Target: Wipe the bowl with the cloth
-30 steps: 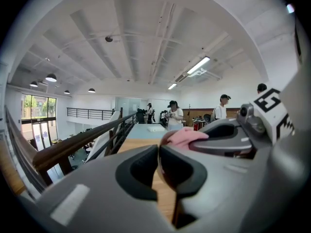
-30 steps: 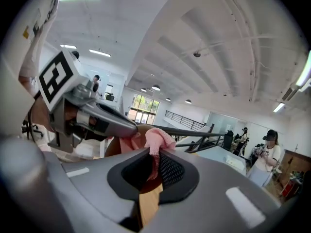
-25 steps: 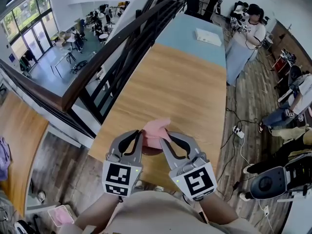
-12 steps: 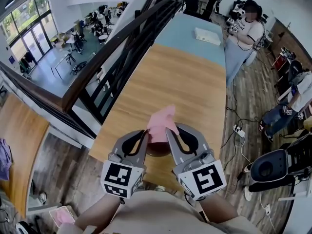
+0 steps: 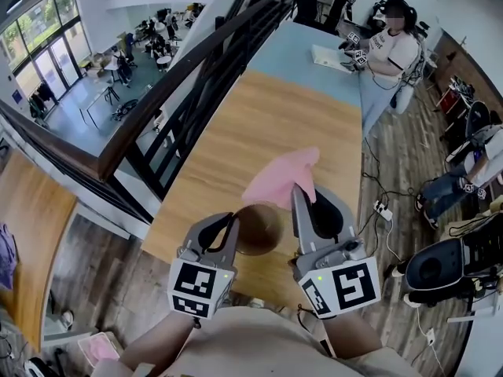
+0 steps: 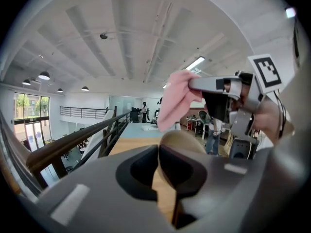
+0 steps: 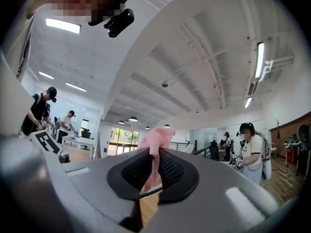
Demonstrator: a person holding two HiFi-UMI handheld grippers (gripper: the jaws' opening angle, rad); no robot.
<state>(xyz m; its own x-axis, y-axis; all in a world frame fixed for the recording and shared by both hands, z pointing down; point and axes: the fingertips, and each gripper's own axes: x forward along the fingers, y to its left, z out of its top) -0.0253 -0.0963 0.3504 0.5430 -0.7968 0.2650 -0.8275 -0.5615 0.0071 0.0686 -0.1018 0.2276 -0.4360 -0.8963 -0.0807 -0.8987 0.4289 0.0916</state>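
Bowl (image 5: 259, 230) in left gripper (image 5: 233, 220), cloth (image 5: 279, 179) outside it, in right gripper (image 5: 302, 192).

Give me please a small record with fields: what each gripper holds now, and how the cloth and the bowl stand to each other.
left gripper: shut on the rim of the round brown bowl
right gripper: shut on the pink cloth, which sticks out past its jaws
cloth and bowl: apart, not touching; in the head view the cloth is held beyond the bowl
surface below: long wooden table
wiping contact: none at this moment
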